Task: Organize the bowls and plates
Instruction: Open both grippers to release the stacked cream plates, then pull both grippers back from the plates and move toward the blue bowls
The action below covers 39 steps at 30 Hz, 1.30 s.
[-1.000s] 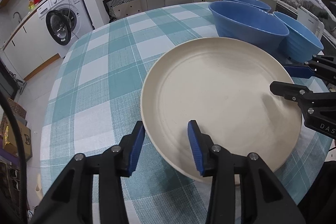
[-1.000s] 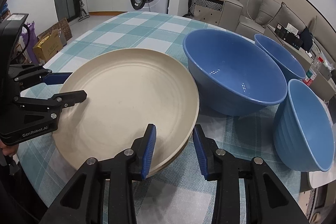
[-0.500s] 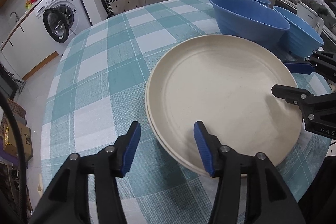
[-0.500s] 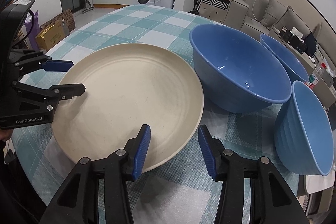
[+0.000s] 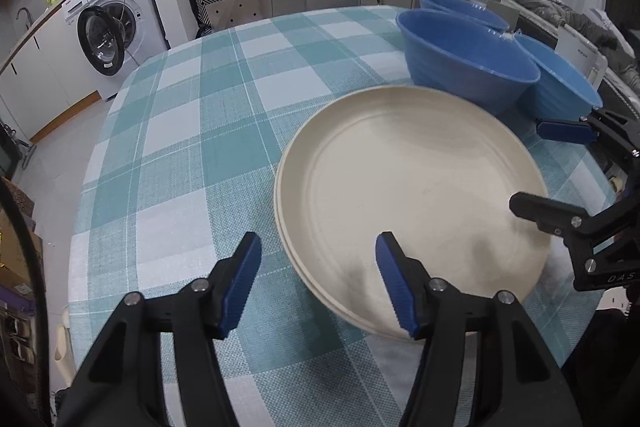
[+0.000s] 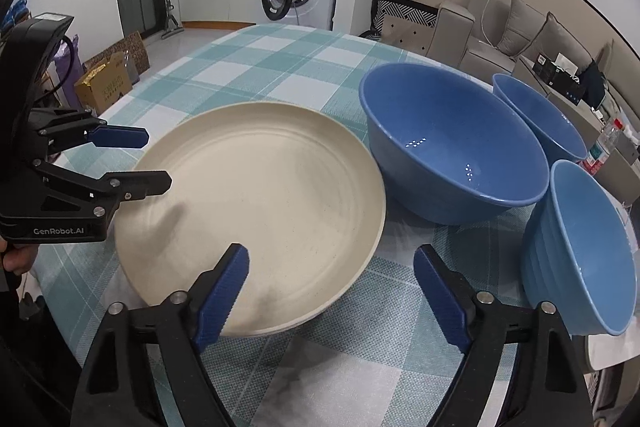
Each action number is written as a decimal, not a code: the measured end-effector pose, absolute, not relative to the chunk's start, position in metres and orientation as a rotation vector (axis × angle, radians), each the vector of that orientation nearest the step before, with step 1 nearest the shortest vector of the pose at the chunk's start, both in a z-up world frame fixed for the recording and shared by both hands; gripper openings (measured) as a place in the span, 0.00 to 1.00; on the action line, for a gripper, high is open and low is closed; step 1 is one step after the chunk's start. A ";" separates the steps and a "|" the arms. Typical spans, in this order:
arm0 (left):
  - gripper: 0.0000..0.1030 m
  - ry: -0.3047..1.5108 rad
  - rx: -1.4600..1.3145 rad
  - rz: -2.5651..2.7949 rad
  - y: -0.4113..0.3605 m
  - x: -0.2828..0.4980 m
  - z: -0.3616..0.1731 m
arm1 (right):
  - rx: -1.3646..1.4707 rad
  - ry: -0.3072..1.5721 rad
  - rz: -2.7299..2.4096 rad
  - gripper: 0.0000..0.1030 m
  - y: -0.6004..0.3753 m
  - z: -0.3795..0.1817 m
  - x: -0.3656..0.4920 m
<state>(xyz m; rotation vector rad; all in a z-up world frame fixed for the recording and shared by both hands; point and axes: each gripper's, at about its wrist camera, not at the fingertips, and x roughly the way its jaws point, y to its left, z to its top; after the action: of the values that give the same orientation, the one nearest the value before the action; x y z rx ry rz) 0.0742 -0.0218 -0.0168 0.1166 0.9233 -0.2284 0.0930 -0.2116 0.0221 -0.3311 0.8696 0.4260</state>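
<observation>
Cream-coloured plates (image 6: 256,203), two stacked with the lower rim just showing under the upper at the left edge in the left wrist view, lie on the teal checked tablecloth (image 5: 192,131) near the table's front edge. At the stack's left rim the left gripper (image 5: 318,285) straddles the edge, its jaws opening, the blue pads (image 5: 240,283) clear of the plate on both sides. At the stack's front right rim the right gripper (image 6: 330,297) stands with jaws opening wider, one pad over the plate and the other over bare cloth, neither pressing. Nothing is held by either tool. To the right stand three blue bowls: a large bowl (image 6: 452,147) just beside the plates, a second bowl (image 6: 536,115) behind it, and a ribbed bowl (image 6: 580,251) nearest the table's right edge. The step in hand reads as releasing the stacked plates. To do it well, both grippers should draw straight back off the rim without catching the upper plate, so the stack stays aligned; the right gripper should then avoid knocking the ribbed bowl, which sits tilted close by.
</observation>
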 end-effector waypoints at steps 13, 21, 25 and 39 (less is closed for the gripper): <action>1.00 0.797 0.010 -0.282 -0.017 0.058 0.025 | -0.229 0.771 0.472 0.99 -0.229 0.070 0.075; 1.00 0.732 -0.029 -0.285 -0.018 0.051 0.047 | -0.131 0.683 0.414 0.99 -0.266 0.118 0.070; 1.00 0.709 -0.054 -0.290 -0.018 0.052 0.057 | -0.076 0.674 0.391 0.99 -0.288 0.133 0.073; 1.00 0.644 -0.062 -0.307 -0.044 0.086 0.097 | 0.008 0.642 0.336 0.99 -0.349 0.183 0.087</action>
<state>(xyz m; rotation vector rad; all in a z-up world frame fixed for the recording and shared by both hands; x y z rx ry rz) 0.0865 -0.0436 0.0968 -0.0617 0.6445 -0.3071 0.0871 -0.3487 0.1830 0.0084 0.6416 0.3359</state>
